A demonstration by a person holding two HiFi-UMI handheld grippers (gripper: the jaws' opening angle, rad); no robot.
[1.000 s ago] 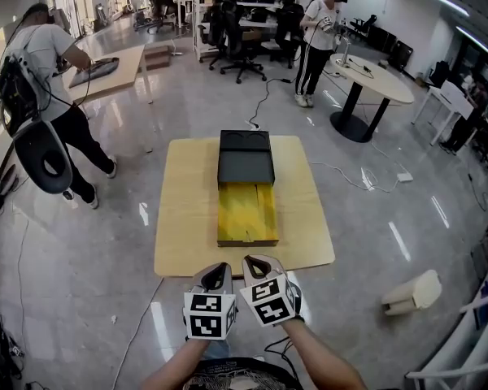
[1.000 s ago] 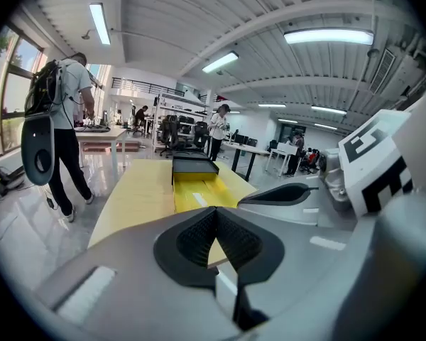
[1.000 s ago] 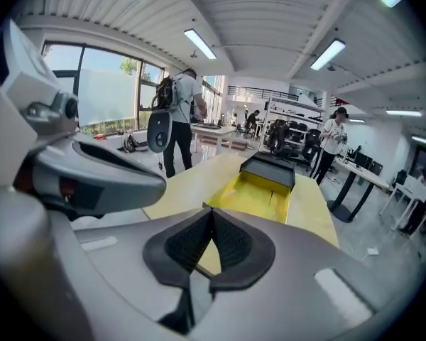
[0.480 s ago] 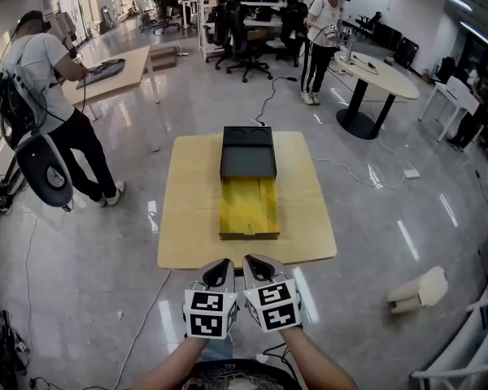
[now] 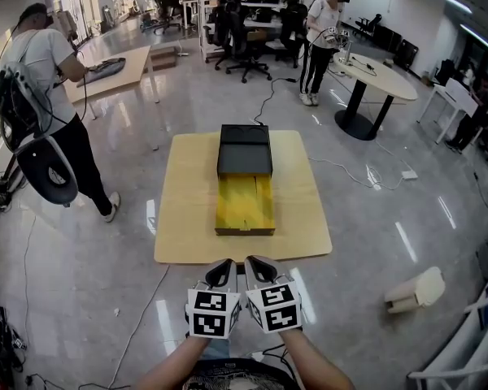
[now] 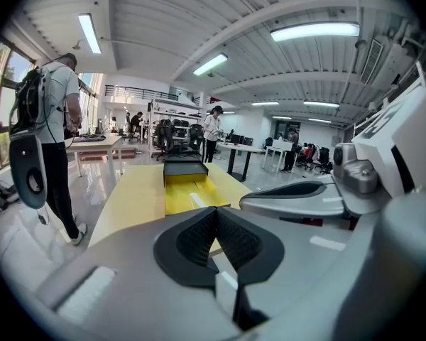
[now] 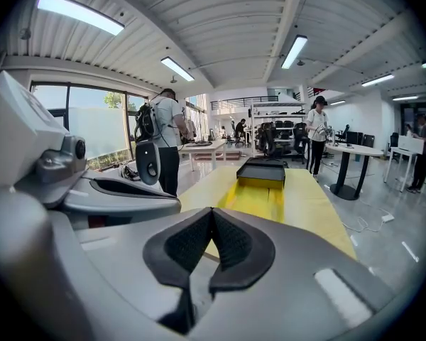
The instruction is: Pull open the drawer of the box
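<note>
A black box [image 5: 245, 150] lies on the low square wooden table [image 5: 187, 210], and its yellow drawer [image 5: 245, 205] stands pulled far out toward me. The box [image 6: 184, 168] and drawer [image 6: 190, 192] show ahead in the left gripper view, and again as box [image 7: 263, 171] and drawer [image 7: 259, 197] in the right gripper view. My left gripper [image 5: 222, 269] and right gripper [image 5: 256, 265] hang side by side just off the table's near edge, apart from the drawer. Both are shut with nothing between the pads [image 6: 214, 234] [image 7: 211, 241].
A person with a backpack [image 5: 41, 96] stands left of the table. Another person [image 5: 319, 39] stands by a round table [image 5: 374, 75] at the back right. Office chairs [image 5: 240, 39], floor cables [image 5: 350, 173] and a pale object on the floor [image 5: 411, 292] surround the table.
Both grippers have drawn back a little from the table's near edge, and the right one has rolled slightly. The drawer stays pulled out. The person at the left has shifted.
</note>
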